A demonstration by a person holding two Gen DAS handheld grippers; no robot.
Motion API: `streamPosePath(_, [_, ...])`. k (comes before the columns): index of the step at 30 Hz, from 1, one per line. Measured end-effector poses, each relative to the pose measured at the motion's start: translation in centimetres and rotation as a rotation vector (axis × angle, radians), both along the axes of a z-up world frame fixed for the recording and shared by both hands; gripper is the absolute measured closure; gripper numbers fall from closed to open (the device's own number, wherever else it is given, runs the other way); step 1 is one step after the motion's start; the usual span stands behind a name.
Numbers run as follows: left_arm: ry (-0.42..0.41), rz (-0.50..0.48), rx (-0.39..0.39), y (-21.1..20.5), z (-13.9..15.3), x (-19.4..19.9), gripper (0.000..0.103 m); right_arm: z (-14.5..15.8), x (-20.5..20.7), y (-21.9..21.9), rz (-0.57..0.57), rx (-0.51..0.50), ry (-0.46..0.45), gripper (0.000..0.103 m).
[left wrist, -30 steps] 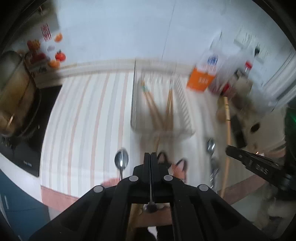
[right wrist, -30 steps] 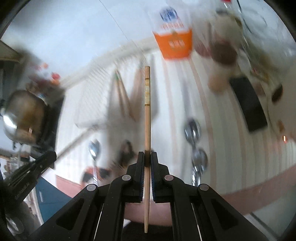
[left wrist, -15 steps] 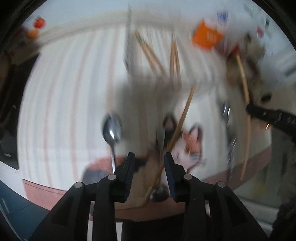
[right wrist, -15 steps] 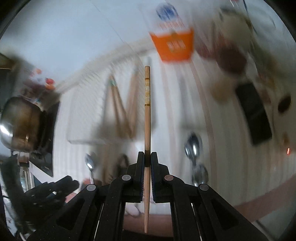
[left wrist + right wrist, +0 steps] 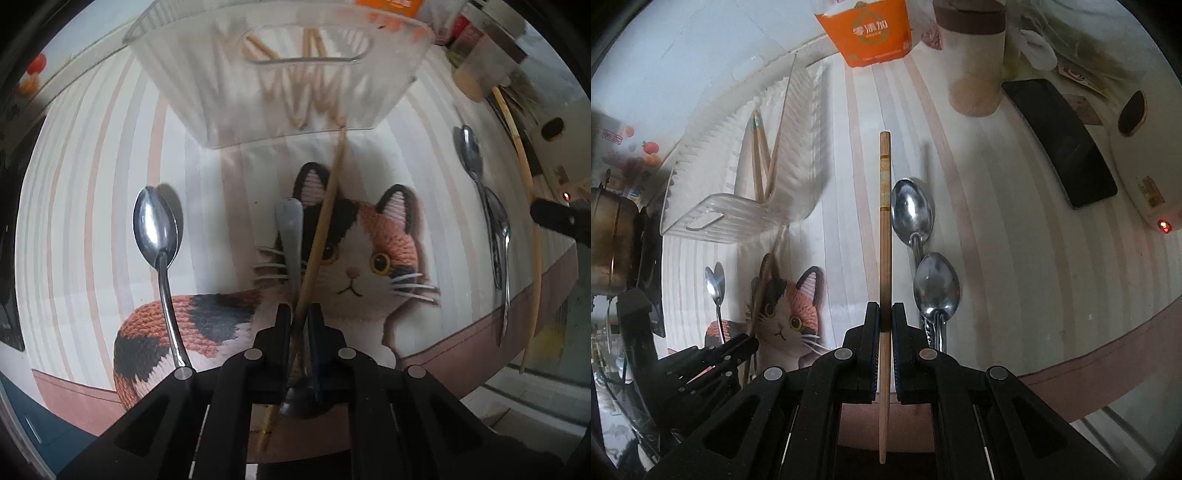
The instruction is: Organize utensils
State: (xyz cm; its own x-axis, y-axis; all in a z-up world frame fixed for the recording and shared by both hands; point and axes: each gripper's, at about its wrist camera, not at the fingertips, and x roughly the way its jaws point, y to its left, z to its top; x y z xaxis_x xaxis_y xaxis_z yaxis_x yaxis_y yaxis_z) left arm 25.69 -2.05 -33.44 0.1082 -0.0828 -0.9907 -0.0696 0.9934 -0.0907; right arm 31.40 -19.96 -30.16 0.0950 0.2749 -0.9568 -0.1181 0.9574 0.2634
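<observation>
Utensils, partly sorted: clear plastic tray at back of desk already holds approx 4 wooden chopsticks, exact count unsure through ribbed wall. Left outside tray: 1 chopstick clamped in right tool, fingers shut tight on its lower part, tip pointing fwd, held above desk; 1 chopstick lying on desk, crossed over a spoon that lies handle-fwd over the cat picture. Left tool low over that pair, fingers slightly apart, straddling both chopstick and spoon handle; grip not closed as far as seen. Spoons on desk, 4 total: 1 between left tool fingers; 1 spoon left of cat; 2 spoons overlapping, just right of held chopstick. No spoon in tray. Chopsticks outside tray: 2. Est. progress: roughly halfway for chopsticks, spoons not begun; where spoons go is not shown. Other items, not part of job: orange carton, jar, phone, pot, 1 each.
</observation>
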Motion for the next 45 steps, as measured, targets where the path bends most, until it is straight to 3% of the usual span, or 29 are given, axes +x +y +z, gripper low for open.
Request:
streamPosePath(4, [-0.019, 0.01, -0.011, -0.2, 1.2, -0.8, 0.099, 0.5, 0.1, -0.1, -0.004, 0.013, -0.012, 0.097])
streamPosePath(11, [-0.054, 0.13, -0.067, 3.6, 3.9, -3.2, 0.099, 0.9, -0.1, 0.1, -0.003, 0.034, -0.023, 0.097])
streamPosePath(18, [-0.162, 0.234, -0.064, 7.4, 10.0, -5.3, 0.099, 2.1, 0.0, 0.2, -0.004, 0.068, -0.034, 0.097])
streamPosePath(23, [-0.231, 0.283, -0.046, 8.9, 12.7, -5.4, 0.099, 4.3, 0.9, 1.0, 0.014, 0.11, -0.062, 0.097])
streamPosePath(29, [-0.249, 0.359, -0.044, 11.4, 14.1, -6.5, 0.099, 7.0, 2.0, 3.0, 0.053, 0.157, -0.096, 0.097])
streamPosePath(34, [-0.292, 0.408, -0.107, 12.6, 15.8, -3.8, 0.099, 8.7, 4.7, 5.5, 0.078, 0.203, -0.114, 0.097])
streamPosePath(40, [-0.382, 0.418, -0.248, 12.9, 18.2, 5.8, 0.099, 9.8, 11.2, 10.1, 0.095, 0.232, -0.126, 0.097])
streamPosePath(43, [-0.37, 0.416, -0.311, 13.0, 17.8, 11.3, 0.099, 9.0, 14.7, 11.9, 0.097, 0.235, -0.102, 0.097])
streamPosePath(45, [-0.351, 0.413, -0.311, 12.9, 16.9, 14.0, 0.099, 8.3, 16.4, 12.7, 0.09, 0.227, -0.084, 0.097])
